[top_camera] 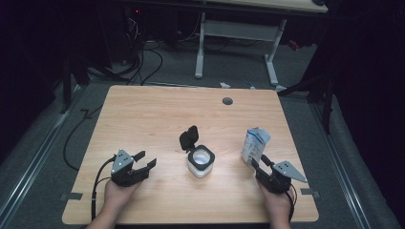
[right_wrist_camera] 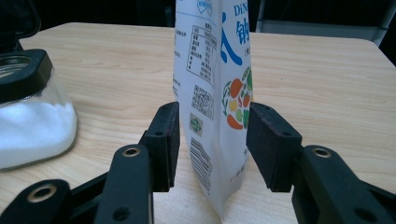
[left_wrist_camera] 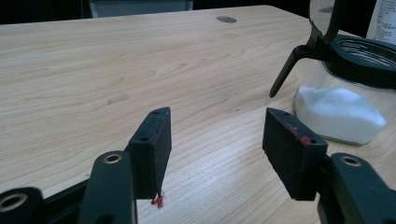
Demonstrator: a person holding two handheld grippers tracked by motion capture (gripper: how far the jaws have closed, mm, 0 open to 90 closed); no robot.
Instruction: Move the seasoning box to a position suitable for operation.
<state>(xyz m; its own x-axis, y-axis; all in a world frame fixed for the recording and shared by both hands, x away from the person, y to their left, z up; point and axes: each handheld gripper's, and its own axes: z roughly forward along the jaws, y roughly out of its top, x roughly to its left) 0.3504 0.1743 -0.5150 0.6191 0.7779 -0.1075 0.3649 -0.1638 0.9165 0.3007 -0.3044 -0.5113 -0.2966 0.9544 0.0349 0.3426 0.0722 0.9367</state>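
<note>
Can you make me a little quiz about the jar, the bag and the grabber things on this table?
1. True or false: the clear glass jar of white powder has its black lid flipped open.
2. What stands between the right hand-held gripper pads: A) white printed pouch B) jar C) nothing?
3. Does the left hand-held gripper hold anything?

Key: 1 true. 2 A, with gaps beside the pouch. 3 No, it is open and empty.

Laboratory recording bay. Black curtains surround the wooden desk (top_camera: pixel 157 109). Behind the desk, loose cables (top_camera: pixel 143 62) cross grey carpet beside a white-legged workbench (top_camera: pixel 236 31).
</note>
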